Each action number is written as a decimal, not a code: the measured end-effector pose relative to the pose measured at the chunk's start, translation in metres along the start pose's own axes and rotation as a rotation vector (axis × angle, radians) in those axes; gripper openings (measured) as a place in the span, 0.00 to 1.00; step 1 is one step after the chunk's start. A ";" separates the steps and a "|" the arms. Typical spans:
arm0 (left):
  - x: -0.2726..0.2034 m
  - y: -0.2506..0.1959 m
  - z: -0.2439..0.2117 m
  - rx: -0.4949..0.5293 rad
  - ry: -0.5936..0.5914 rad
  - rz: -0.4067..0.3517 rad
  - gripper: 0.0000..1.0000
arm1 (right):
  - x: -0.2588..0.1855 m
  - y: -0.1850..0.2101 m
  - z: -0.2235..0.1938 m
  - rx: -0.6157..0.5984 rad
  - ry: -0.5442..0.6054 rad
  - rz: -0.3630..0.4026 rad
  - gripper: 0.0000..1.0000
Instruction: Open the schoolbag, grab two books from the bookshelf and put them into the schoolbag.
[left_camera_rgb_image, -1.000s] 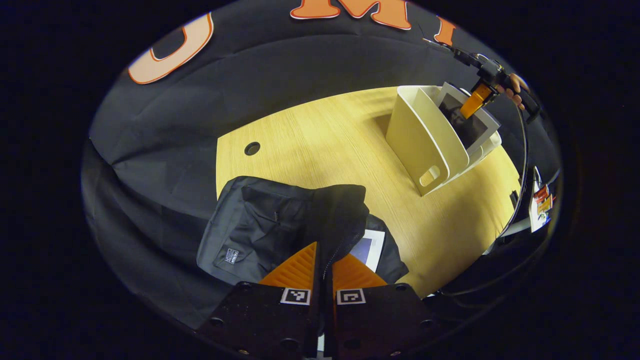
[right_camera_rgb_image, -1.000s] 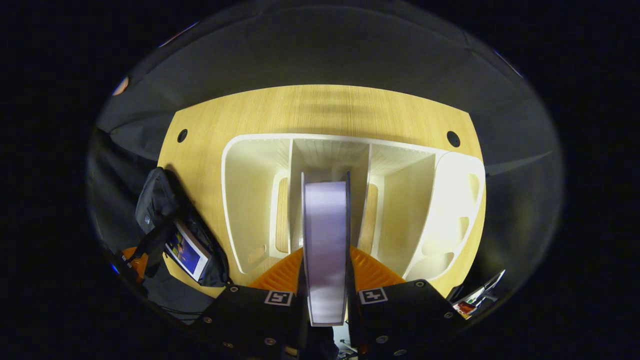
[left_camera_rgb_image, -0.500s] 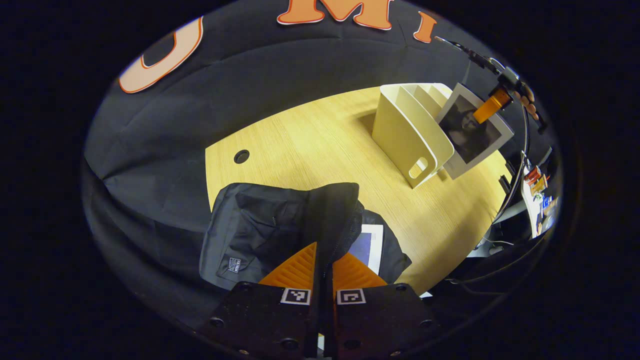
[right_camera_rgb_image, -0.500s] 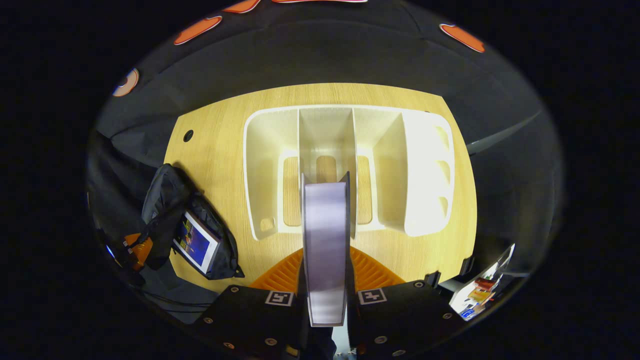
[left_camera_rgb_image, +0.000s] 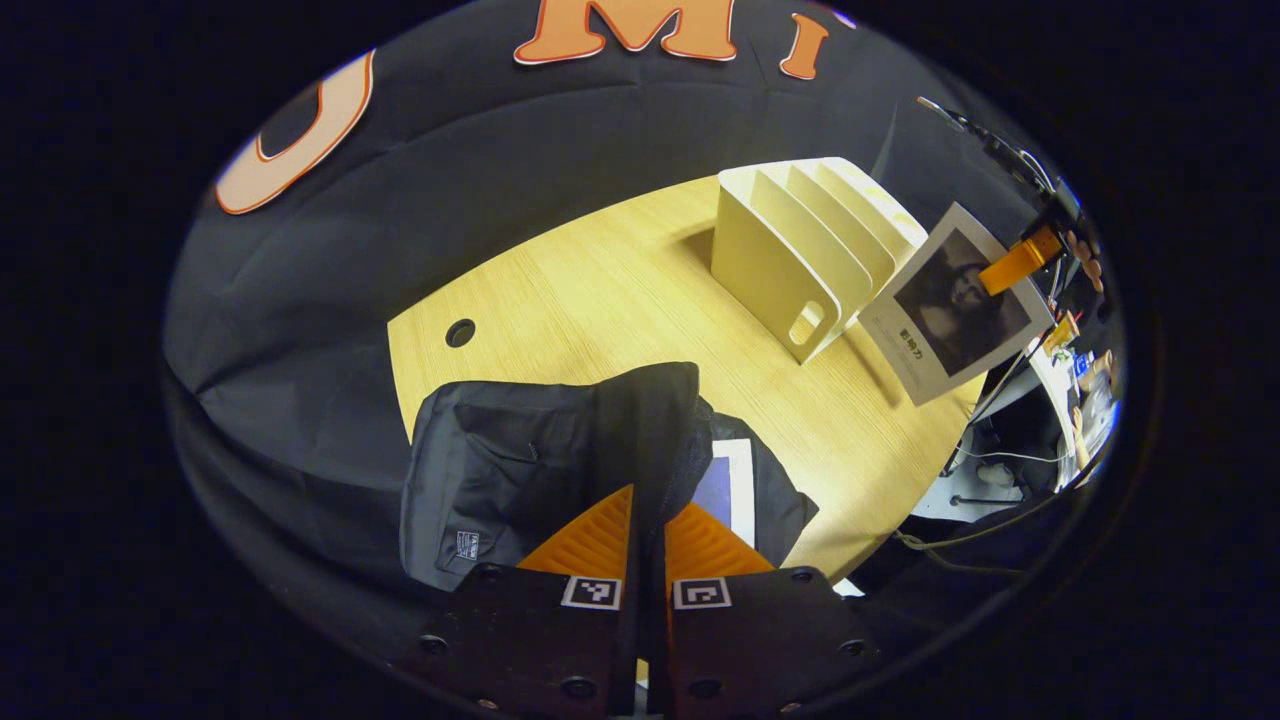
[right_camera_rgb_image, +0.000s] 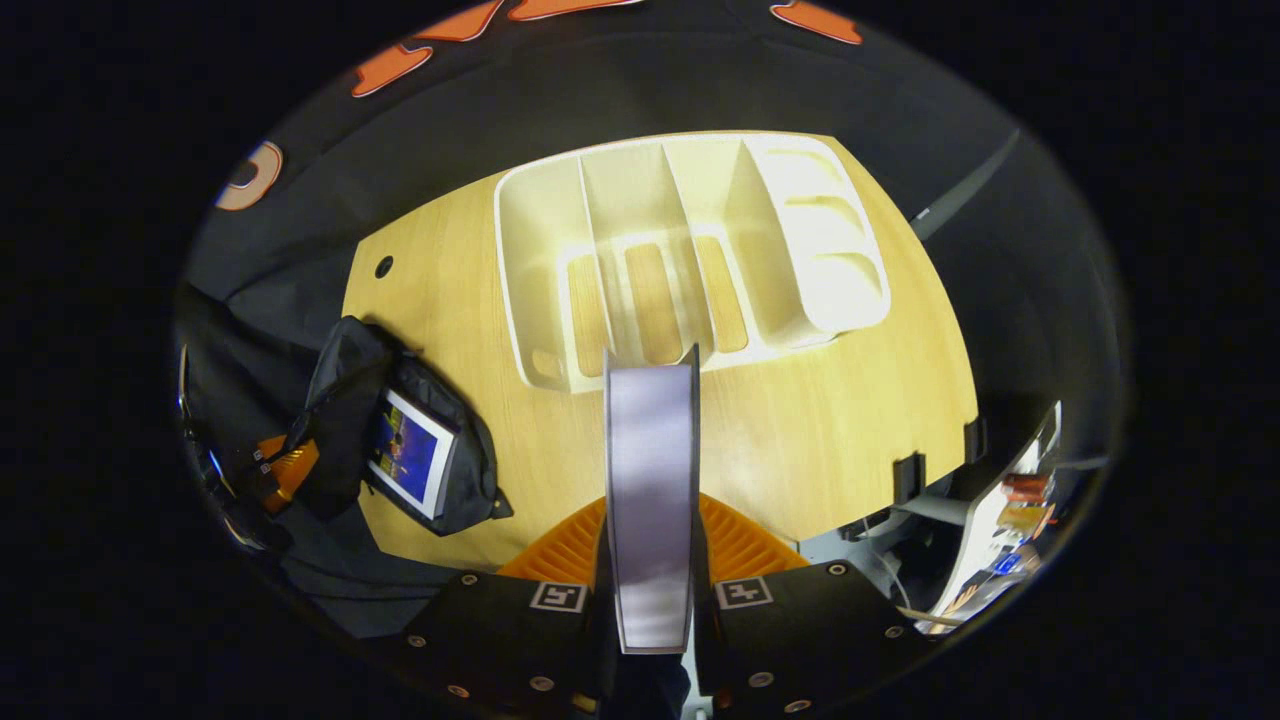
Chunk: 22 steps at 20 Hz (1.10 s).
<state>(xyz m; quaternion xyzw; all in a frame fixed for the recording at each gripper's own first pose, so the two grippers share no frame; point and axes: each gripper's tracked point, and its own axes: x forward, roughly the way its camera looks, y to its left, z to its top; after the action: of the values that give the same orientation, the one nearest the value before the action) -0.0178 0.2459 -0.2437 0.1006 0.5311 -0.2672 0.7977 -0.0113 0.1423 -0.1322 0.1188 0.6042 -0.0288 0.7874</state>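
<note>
While a book (right_camera_rgb_image: 650, 500) is clamped edge-on between the fingers of the right gripper (right_camera_rgb_image: 650, 520), its long axis running straight ahead along them, the white bookshelf (right_camera_rgb_image: 690, 250) is seen beyond it with its slots bare. In the left gripper view the same book (left_camera_rgb_image: 960, 305) is held in the air just beside the shelf's (left_camera_rgb_image: 800, 255) near end, tilted, its dark cover picture turned toward the bag, with the right gripper (left_camera_rgb_image: 1020, 265) pinching its upper corner and fingers of a hand (left_camera_rgb_image: 1085, 260) seen behind. The black schoolbag (left_camera_rgb_image: 540, 450) lies at the table's (left_camera_rgb_image: 600, 300) near left corner, well apart from the shelf, and its raised flap is pinched by the closed fingers of the left gripper (left_camera_rgb_image: 647, 520). A first book (left_camera_rgb_image: 725, 485) with a blue cover lies inside the opened bag (right_camera_rgb_image: 400, 440), its white border showing. Open wood is left between bag and shelf. A cable hole (left_camera_rgb_image: 460, 332) is set near the far left edge. Past the table's right edge, cables and clutter (right_camera_rgb_image: 1000, 520) are crowded on a stand.
</note>
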 end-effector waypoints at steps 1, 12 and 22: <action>-0.001 0.001 -0.001 0.007 -0.002 -0.002 0.05 | -0.002 0.004 -0.008 0.012 -0.006 0.016 0.39; -0.011 0.004 0.002 0.024 -0.033 -0.028 0.05 | -0.014 0.065 -0.047 0.133 -0.086 0.235 0.30; -0.025 0.011 0.014 0.021 -0.069 -0.022 0.05 | -0.008 0.153 -0.041 0.223 -0.133 0.555 0.28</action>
<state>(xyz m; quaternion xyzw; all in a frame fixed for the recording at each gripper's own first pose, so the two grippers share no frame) -0.0084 0.2567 -0.2169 0.0937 0.5015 -0.2847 0.8116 -0.0229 0.2987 -0.1113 0.3628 0.4889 0.1138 0.7851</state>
